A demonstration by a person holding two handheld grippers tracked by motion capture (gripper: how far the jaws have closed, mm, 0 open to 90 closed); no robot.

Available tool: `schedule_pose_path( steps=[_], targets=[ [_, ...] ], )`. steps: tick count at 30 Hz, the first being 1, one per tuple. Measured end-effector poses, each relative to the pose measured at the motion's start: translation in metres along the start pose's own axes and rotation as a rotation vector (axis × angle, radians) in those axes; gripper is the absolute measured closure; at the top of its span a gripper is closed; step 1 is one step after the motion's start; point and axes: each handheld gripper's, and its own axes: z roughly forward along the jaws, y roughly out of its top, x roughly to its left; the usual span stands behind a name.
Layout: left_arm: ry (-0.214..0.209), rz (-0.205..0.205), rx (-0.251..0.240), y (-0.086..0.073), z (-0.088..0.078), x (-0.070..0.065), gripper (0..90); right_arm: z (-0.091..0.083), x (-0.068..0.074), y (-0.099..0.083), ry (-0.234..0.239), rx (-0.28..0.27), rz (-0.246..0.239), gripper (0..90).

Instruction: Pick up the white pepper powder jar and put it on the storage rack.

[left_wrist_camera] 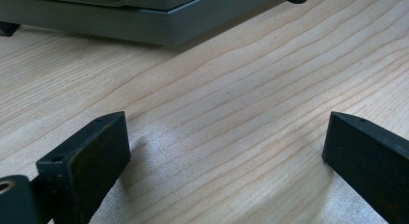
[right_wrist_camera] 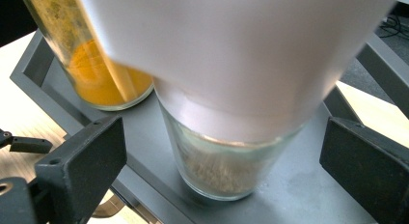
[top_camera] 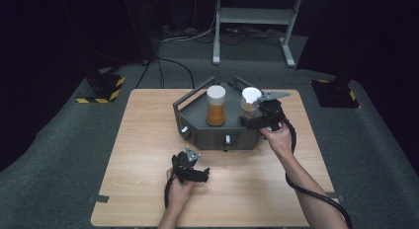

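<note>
We have the right gripper [right_wrist_camera: 222,151] with its jaws spread wide on either side of the white-capped jar [right_wrist_camera: 226,113], pads clear of the glass, so nothing is pinched. The jar stands upright between the fingers [right_wrist_camera: 84,161] on the grey tray [right_wrist_camera: 318,185], just beside the jar of orange powder [right_wrist_camera: 96,64]; we judge that it stands there to stay steady with the grip off. Our left gripper [left_wrist_camera: 222,151] rests low over the wooden table [left_wrist_camera: 231,98] in front of the tray, jaws spread and empty, well apart from both jars
</note>
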Motion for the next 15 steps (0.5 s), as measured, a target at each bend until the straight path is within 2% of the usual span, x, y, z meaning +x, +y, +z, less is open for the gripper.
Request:
schedule_pose_path(
  steps=[15],
  targets=[
    [0.000, 0.003, 0.001, 0.000, 0.000, 0.000, 2.7, -0.013, -0.003, -0.011, -0.003, -0.020, 0.006, 1.9]
  ],
)
